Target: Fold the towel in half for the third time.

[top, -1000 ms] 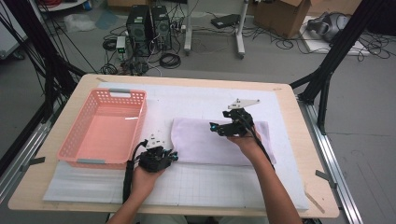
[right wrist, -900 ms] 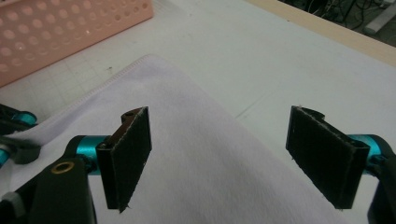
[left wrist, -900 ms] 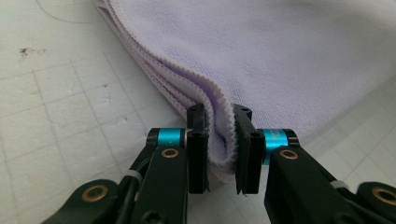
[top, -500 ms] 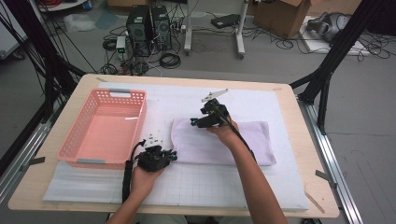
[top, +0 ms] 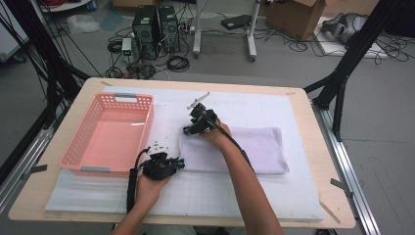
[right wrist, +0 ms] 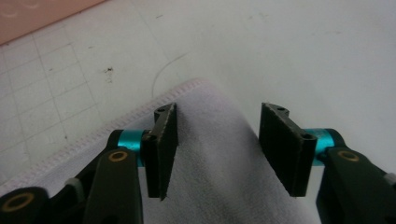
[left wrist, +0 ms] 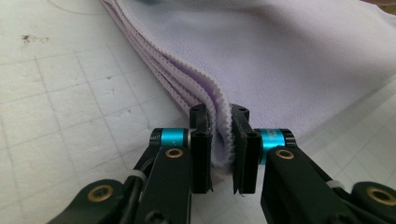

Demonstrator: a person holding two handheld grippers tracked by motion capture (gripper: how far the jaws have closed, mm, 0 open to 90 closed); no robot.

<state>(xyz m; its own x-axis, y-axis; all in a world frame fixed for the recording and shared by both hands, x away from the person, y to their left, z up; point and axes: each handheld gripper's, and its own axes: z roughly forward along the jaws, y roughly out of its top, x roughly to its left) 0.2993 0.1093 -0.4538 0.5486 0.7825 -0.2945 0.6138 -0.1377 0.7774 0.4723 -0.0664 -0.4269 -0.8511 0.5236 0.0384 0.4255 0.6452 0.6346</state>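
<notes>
A folded lilac towel [top: 254, 149] lies across the middle of the white gridded mat. My left gripper [top: 180, 163] is at its near left corner, and in the left gripper view its jaws are shut on the stacked folded edge of the towel [left wrist: 219, 135]. My right gripper [top: 188, 131] hovers over the far left corner of the towel [right wrist: 205, 154]. Its jaws have just been closing and stand apart, with the corner between them and the pads [right wrist: 163, 140] clear of the cloth.
An empty pink plastic basket [top: 88, 147] stands on the left of the mat. The white mat [top: 274, 196] covers most of the wooden table. Beyond the table's far edge are computer towers [top: 156, 24], cables and cardboard boxes on the floor.
My right gripper has moved left along the towel's far edge to its far left corner and sunk a little, its jaws narrowing. The left gripper has stayed at the near left corner.
</notes>
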